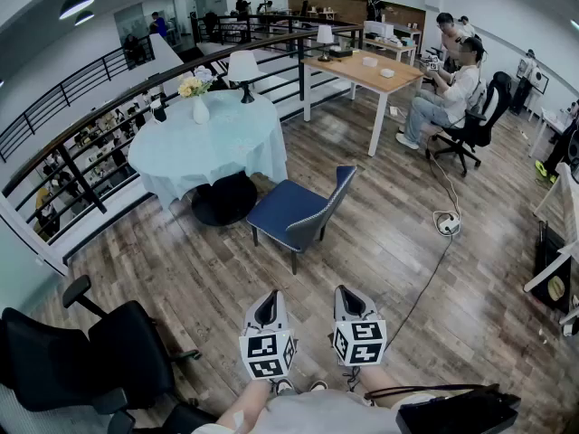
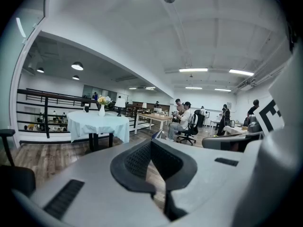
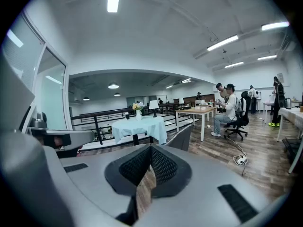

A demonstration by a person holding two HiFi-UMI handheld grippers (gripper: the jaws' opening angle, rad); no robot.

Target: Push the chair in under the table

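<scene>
Now, your left gripper (image 1: pixel 269 298) and right gripper (image 1: pixel 346 292) side by side near you, both jaws together, empty, blue chair (image 1: pixel 288 208) farther off, just right of the round table (image 1: pixel 217 143).

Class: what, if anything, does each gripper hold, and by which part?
Nothing is held. The left gripper and right gripper both have jaws shut and empty, short of the blue chair.

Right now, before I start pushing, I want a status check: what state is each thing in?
Blue chair: upright, unoccupied, pulled out from the table.
Round table: standing, cloth-covered.
Vase: upright on the table, holding flowers.
Lamp: upright on the table.
Left gripper: shut, empty.
Right gripper: shut, empty.
</scene>
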